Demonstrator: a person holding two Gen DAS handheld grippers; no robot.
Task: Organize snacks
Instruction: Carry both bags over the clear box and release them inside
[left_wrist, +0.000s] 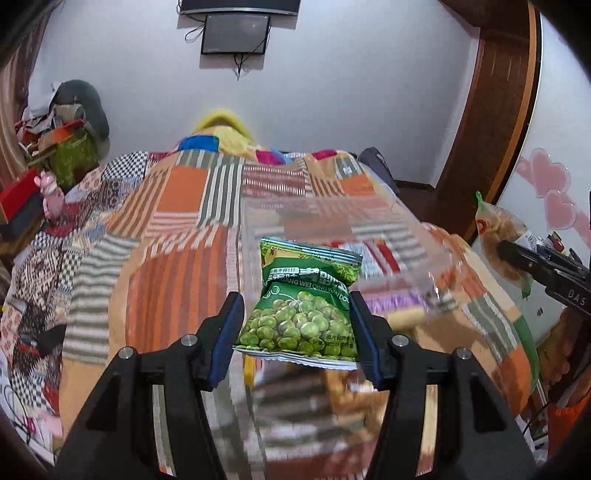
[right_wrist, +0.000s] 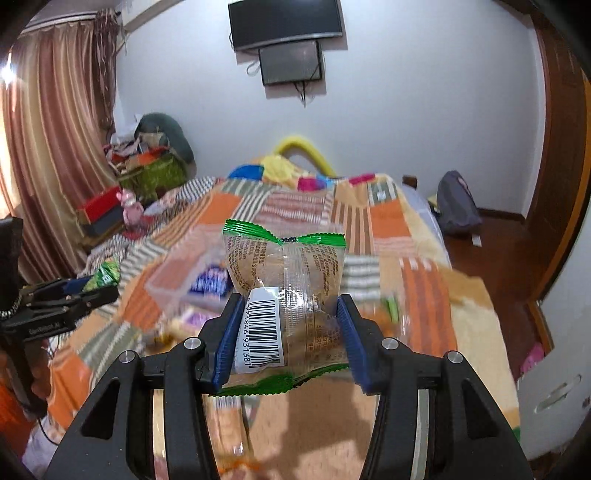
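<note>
**Both claws loaded above the bed**

Plainly, each claw already carries a snack, so the step in hand looks like delivery into a container. The left claw (left_wrist: 297, 325) is closed on a green pea packet (left_wrist: 303, 306), blue pads pressing its two sides near the lower half; the packet stands upright, its top seal toward twelve o'clock. Just beyond it, from twelve to two o'clock, sits a clear plastic bin (left_wrist: 332, 221) on the patchwork bed (left_wrist: 177, 229). Its walls are blurred and hard to trace, so I would judge the rim by the far edge and lower the packet well inside before letting go.

The right claw (right_wrist: 288, 328) is clamped on a clear-wrapped cake (right_wrist: 286, 280) with green crimped ends, barcode facing the camera. Its pinch dents the soft wrapper, so a light squeeze seems wise. At ten o'clock in this view lies a clear tray (right_wrist: 184, 280) holding something blue, though blur hides the details.

Open bed stretches toward eleven and one o'clock in both views. The bed's right edge drops to the wooden floor (right_wrist: 491, 258) at three o'clock, and the two claws hang near one another, so they should take turns.
</note>
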